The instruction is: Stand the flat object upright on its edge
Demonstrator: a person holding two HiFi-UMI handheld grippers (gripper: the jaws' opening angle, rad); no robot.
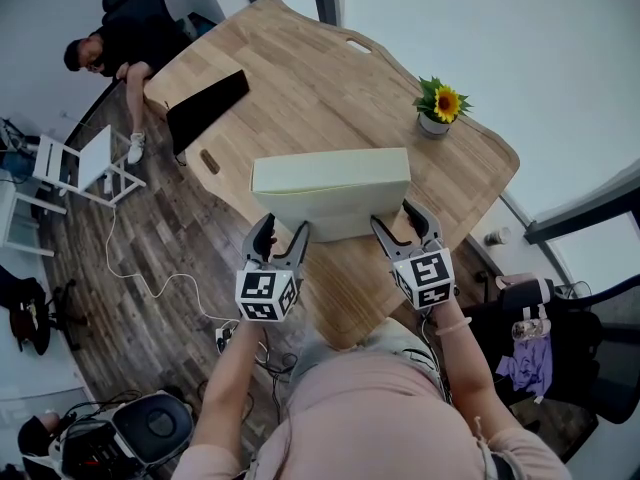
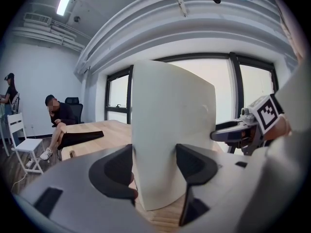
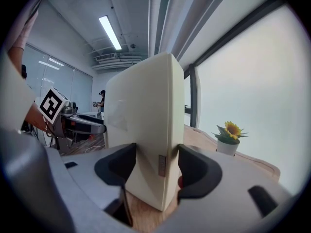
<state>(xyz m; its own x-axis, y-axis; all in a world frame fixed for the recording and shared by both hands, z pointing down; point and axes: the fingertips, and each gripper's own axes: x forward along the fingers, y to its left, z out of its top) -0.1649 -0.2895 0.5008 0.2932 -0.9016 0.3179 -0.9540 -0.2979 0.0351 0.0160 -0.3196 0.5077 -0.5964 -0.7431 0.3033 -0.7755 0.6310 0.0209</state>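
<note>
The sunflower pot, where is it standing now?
In the head view, the sunflower pot stands near the far right edge of the wooden table, beyond and to the right of the upright cream box, apart from it.

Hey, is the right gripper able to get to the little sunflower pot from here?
Probably yes, once it lets go: the right gripper has the upright box between its jaws. The sunflower pot stands farther along the table on that side, with only bare wood between.
</note>
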